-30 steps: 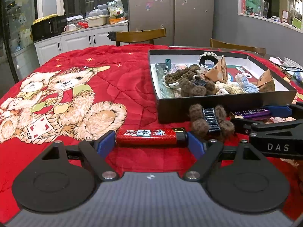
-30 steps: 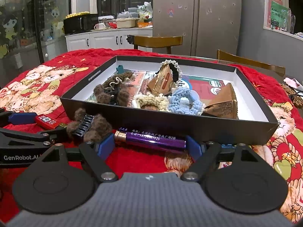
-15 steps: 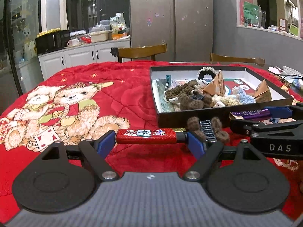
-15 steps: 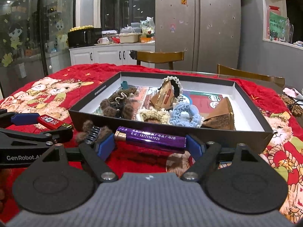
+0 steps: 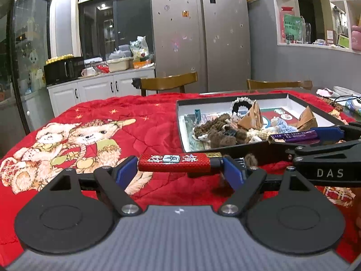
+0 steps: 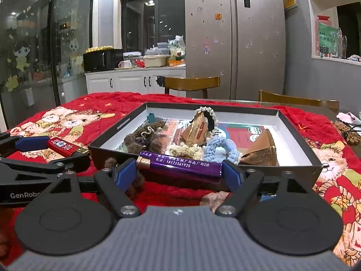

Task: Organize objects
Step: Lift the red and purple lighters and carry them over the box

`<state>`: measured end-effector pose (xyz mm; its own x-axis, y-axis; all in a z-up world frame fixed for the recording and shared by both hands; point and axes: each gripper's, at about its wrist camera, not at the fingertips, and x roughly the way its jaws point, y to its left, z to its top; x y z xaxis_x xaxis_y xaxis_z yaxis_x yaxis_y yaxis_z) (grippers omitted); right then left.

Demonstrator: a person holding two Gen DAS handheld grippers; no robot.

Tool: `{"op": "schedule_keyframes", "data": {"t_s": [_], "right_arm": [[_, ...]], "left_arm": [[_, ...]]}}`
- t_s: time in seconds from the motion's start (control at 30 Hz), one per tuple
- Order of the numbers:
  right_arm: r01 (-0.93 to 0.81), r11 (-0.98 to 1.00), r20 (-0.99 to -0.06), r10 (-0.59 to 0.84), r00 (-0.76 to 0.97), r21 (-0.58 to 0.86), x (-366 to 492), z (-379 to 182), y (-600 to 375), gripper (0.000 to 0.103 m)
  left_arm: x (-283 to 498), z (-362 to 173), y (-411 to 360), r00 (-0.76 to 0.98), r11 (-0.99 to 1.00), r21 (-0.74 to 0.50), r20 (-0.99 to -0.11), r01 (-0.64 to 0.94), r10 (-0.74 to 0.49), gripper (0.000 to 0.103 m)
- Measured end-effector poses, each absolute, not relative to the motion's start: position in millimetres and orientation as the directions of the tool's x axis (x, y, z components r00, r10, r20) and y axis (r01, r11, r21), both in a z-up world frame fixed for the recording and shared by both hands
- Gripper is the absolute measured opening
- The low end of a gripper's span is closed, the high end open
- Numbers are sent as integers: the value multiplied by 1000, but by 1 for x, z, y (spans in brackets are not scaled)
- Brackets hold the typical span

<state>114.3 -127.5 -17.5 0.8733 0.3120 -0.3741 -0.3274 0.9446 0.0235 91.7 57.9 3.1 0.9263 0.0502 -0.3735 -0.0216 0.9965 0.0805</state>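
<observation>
Both tongs have tilted up since a second ago, so the fridge and cupboards behind now fill more of each view and the box sits lower in it. Each lighter has stayed clamped lengthwise between its pads.

The left tongs (image 5: 180, 169) pinch the red lighter (image 5: 174, 163) end to end, level and crosswise, held clear above the red teddy-bear cloth (image 5: 79, 135) that covers the bench, just short of the near left corner of the black box (image 6: 117, 126). The right tongs (image 6: 179, 171) pinch the purple lighter (image 6: 182, 163) the same way — end to end, its metal cap at the left pad — in front of the box's near wall and above the cloth. Both point slightly downward toward the box, side by side, the left one's arm crossing the lower left of the right view.

A brown fuzzy hair clip (image 6: 110, 163) lies on the cloth between the two tongs, just before the box. Inside the box lie crocheted scrunchies and brown paper wedges.
</observation>
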Motion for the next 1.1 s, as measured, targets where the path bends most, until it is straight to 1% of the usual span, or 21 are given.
{"op": "schedule_keyframes", "data": {"t_s": [0.23, 0.47, 0.73, 0.97, 1.1], "right_arm": [[-314, 949, -281, 298, 912, -12, 104, -12, -128, 81], [-310, 951, -244, 302, 922, 8, 105, -8, -134, 81], [-292, 956, -180, 289, 940, 10, 104, 0, -144, 81], [-299, 954, -96, 298, 950, 8, 103, 12, -156, 81], [-311, 950, -62, 312, 948, 17, 105, 17, -165, 81]], "left_arm": [[76, 7, 51, 965, 994, 103, -260, -18, 44, 85], [67, 9, 43, 985, 992, 122, -163, -39, 59, 85], [78, 16, 39, 980, 988, 108, -152, -110, 126, 85], [85, 30, 34, 983, 989, 71, -121, -129, 137, 85], [88, 39, 18, 988, 989, 82, -81, -122, 129, 85]]}}
